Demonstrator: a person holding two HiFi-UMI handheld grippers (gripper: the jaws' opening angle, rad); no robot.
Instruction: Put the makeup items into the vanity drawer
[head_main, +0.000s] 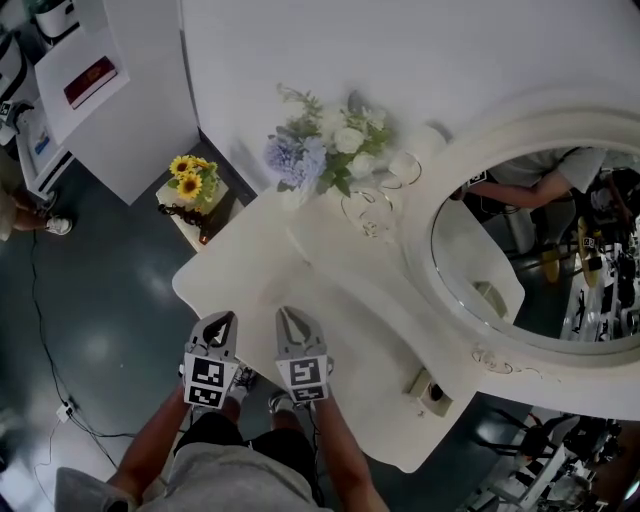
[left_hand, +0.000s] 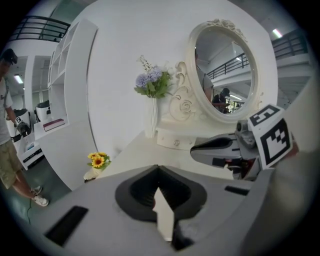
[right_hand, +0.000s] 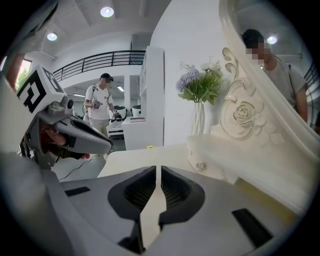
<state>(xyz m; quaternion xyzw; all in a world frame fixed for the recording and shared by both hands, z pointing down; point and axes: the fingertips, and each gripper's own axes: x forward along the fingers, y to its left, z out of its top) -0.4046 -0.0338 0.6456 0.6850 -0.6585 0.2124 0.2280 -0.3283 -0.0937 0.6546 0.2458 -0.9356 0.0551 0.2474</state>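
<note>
1. Left claw (left_hand: 159, 171) is closed, its two jaw tips meeting with nothing between them. It hovers over the near edge of the white vanity bench (head_main: 255, 275).
2. Right claw (right_hand: 156, 171) is also closed and empty, with only a thin slit between its jaws. It is just beside the left one, and both slant downward toward the bench.
3. Vanity drawer (left_hand: 175, 141), small and shut, with little knobs, sits at the back of the bench under the oval mirror (head_main: 540, 240), well apart from both claws.
4. White vase of lilac and white flowers (head_main: 322, 148) stands on the bench left of the mirror, with clear glass pieces (head_main: 368, 210) near it.
5. Sunflowers (head_main: 190, 178) sit on a low side table (head_main: 212, 218) beyond the bench's far left corner.
</note>
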